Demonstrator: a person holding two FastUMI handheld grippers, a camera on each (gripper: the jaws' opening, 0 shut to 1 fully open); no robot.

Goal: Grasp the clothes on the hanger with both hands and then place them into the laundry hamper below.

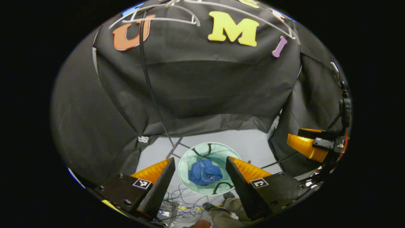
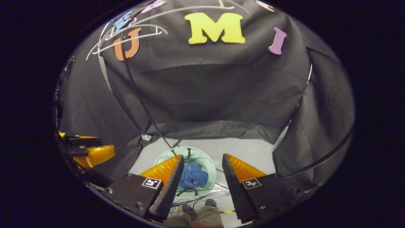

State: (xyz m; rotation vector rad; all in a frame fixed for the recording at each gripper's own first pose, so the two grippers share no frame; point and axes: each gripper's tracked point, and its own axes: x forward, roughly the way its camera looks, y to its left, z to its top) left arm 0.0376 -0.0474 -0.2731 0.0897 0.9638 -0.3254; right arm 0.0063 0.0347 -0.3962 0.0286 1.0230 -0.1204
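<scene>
Both tools released; blue clothes lie in the hamper below.

Left gripper view: I see my left gripper [image 1: 200, 166] spread wide, empty; between and beyond its fingers sits the round mesh laundry hamper [image 1: 190, 156] holding the crumpled blue clothes [image 1: 204, 172]. Loose cables [image 1: 185, 202] and a person's shoes lie nearer me; bare hangers [image 1: 158, 15] overhead. Right gripper view: my right gripper [image 2: 202, 164] gapes, empty, the hamper ahead, partly behind its left-hand finger; a black pole [image 2: 139, 95] slants down towards the rim.

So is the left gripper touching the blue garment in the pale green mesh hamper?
Apart. Left gripper view: left gripper open, high above blue garment inside hamper.
</scene>
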